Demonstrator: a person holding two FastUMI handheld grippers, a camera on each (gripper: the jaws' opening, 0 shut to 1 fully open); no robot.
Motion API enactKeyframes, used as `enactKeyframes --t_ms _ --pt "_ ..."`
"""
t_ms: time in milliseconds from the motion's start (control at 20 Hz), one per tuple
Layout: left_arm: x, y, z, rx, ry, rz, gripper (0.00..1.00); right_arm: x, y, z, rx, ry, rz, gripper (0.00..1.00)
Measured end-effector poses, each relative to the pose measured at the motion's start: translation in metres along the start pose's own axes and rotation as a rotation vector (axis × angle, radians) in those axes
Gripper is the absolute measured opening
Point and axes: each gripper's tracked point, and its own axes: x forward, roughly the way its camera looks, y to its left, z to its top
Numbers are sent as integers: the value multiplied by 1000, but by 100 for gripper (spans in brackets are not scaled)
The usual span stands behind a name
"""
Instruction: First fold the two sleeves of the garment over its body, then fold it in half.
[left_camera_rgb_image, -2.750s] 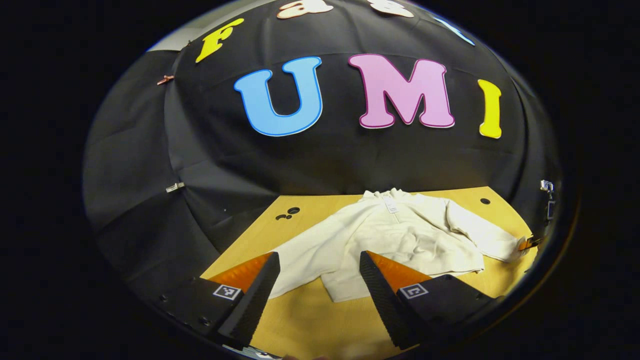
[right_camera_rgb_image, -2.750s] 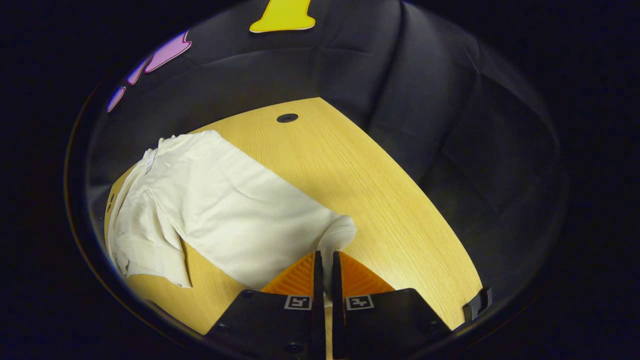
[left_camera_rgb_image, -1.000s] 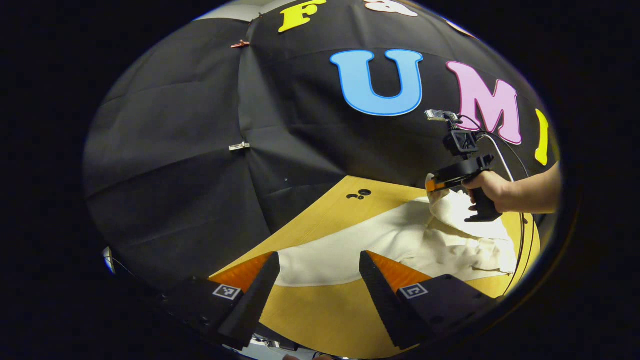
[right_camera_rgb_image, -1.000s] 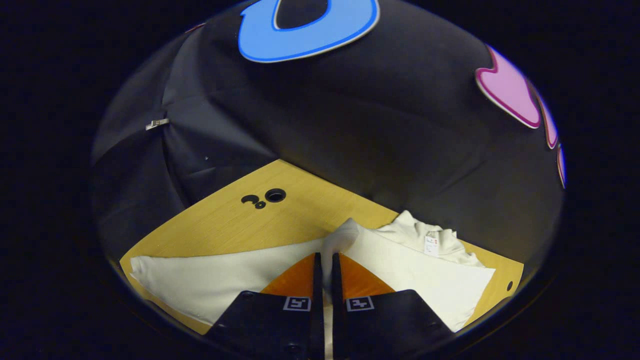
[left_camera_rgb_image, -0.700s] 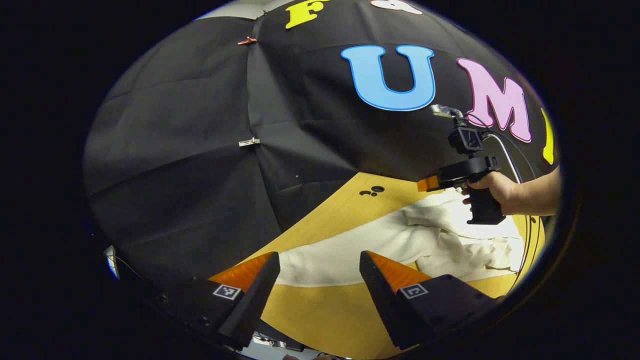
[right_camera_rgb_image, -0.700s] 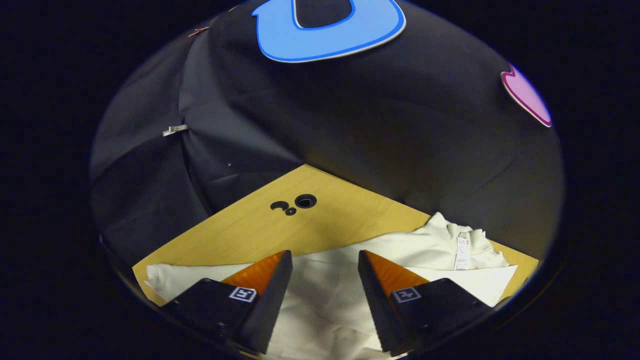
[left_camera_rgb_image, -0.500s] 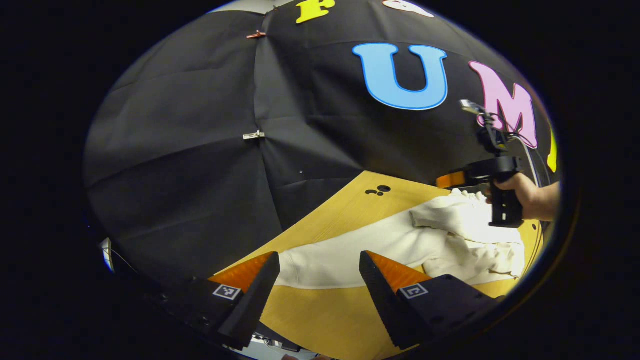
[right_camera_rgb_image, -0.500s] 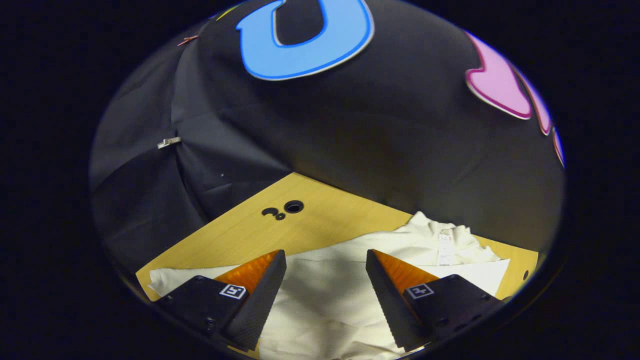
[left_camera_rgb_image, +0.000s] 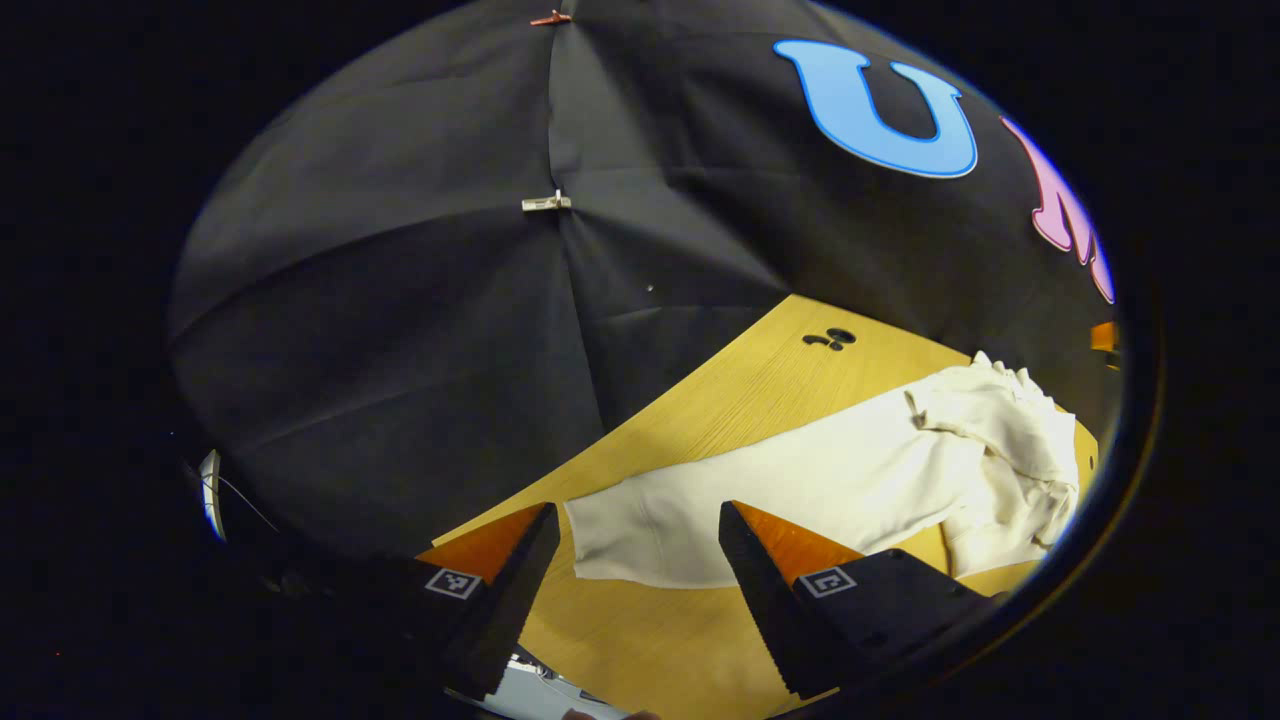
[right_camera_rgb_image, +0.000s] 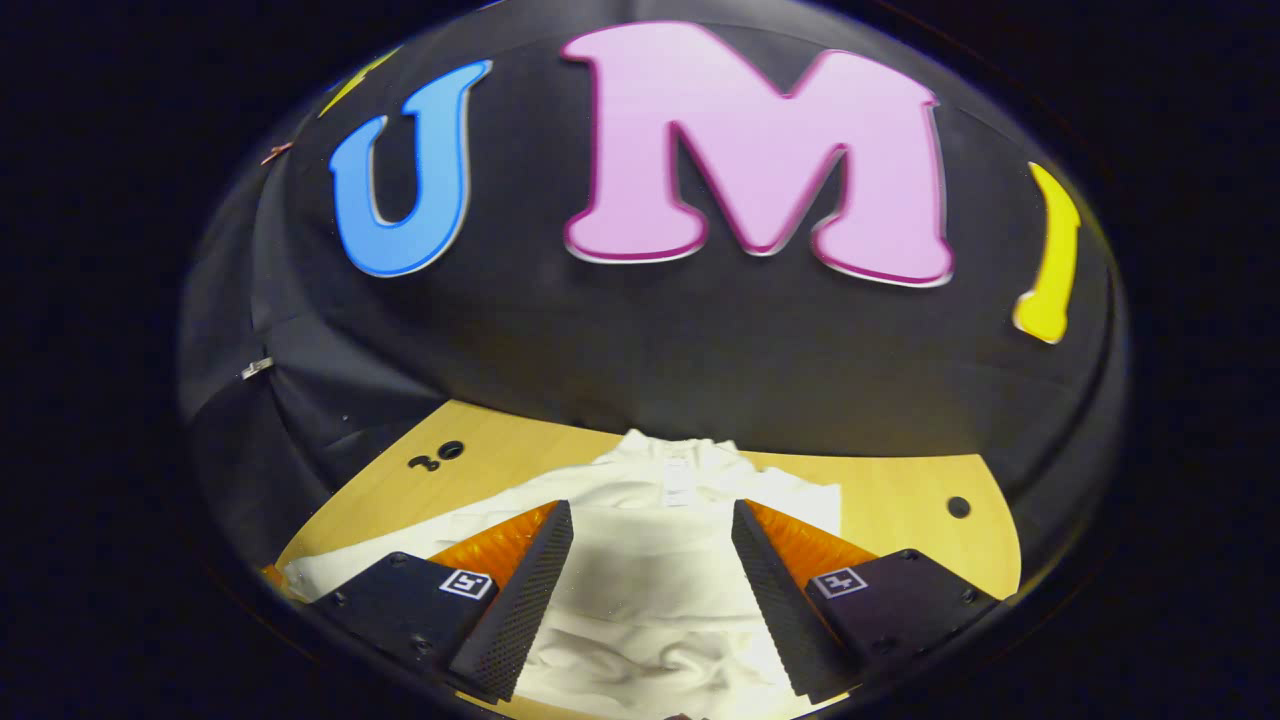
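My left claw (left_camera_rgb_image: 632, 560) hangs open just short of the outstretched sleeve (left_camera_rgb_image: 700, 510) on the table (left_camera_rgb_image: 760, 390); I judge that cuff is my next pick, folded over the body. My right claw (right_camera_rgb_image: 650, 570) gapes empty above the garment (right_camera_rgb_image: 650, 560) (1 garment, 2 claws).
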Motion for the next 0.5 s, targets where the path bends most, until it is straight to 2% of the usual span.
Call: enactKeyframes --t_ms 200,350,500 --pt "33 10 -13 5 34 -12 99 -53 -79 -1 60 -22 -158 99" --pt "56 14 -27 9 80 -18 99 -100 -123 -6 124 -50 -246 98" --pt "74 18 -38 -23 124 -14 99 -150 -162 -23 131 -51 -323 98"
